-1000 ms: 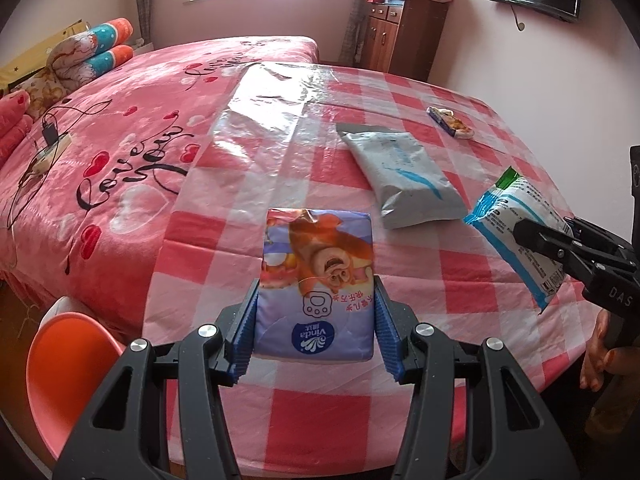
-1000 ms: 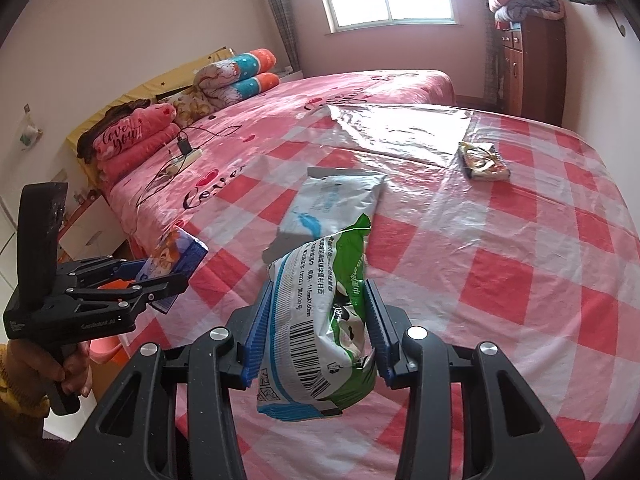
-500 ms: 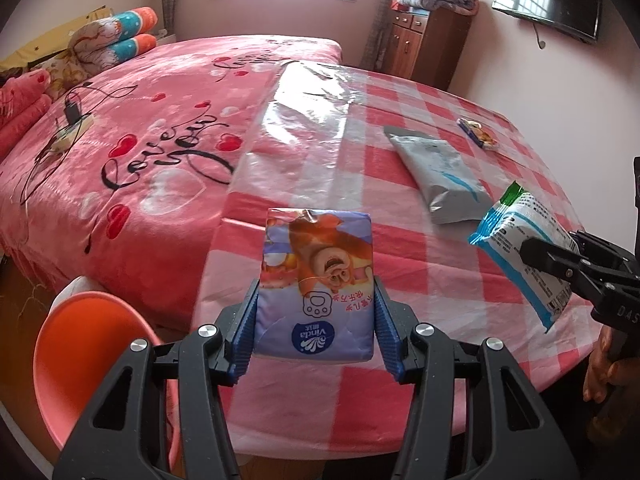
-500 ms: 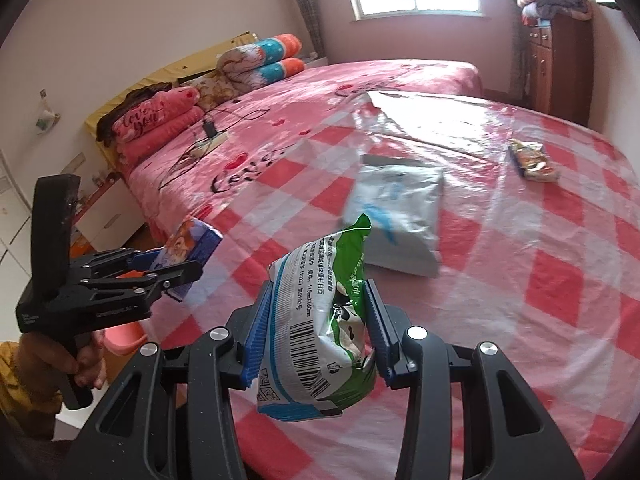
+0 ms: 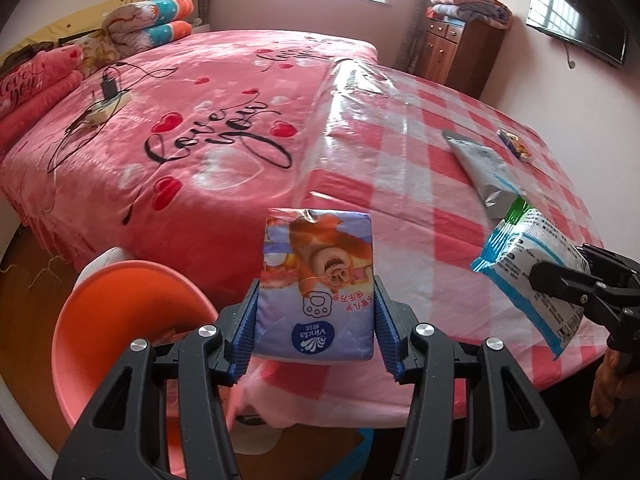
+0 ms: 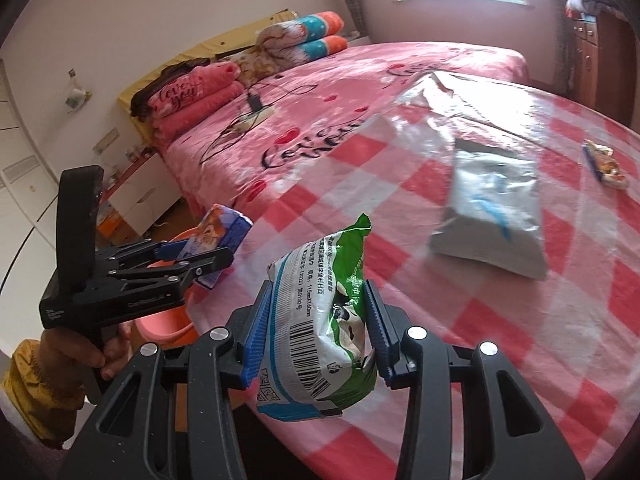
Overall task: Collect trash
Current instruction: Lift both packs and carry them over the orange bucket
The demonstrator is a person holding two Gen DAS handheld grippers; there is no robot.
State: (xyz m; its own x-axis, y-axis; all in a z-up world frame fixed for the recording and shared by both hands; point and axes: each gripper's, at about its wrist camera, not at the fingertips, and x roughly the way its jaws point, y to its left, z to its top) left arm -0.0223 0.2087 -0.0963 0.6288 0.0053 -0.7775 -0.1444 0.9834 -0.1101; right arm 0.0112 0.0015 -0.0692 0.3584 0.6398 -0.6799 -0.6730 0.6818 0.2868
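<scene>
Glossy plastic sheet [image 5: 400, 152] (checked) over fleecy blanket [image 5: 180, 152]; smooth plastic bin [image 5: 120, 312].

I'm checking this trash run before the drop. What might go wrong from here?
The left tongs hold the tissue pack beside the orange bin, not above it; releasing now may miss. The right tongs pinch the crumpled snack bag, which might slip.

Each camera looks forward along its own fingers from close behind, facing across the checked cloth [image 5: 460, 216] toward the window at 12 o'clock, and both share the grey pouch [image 6: 492, 216] and bed.
</scene>
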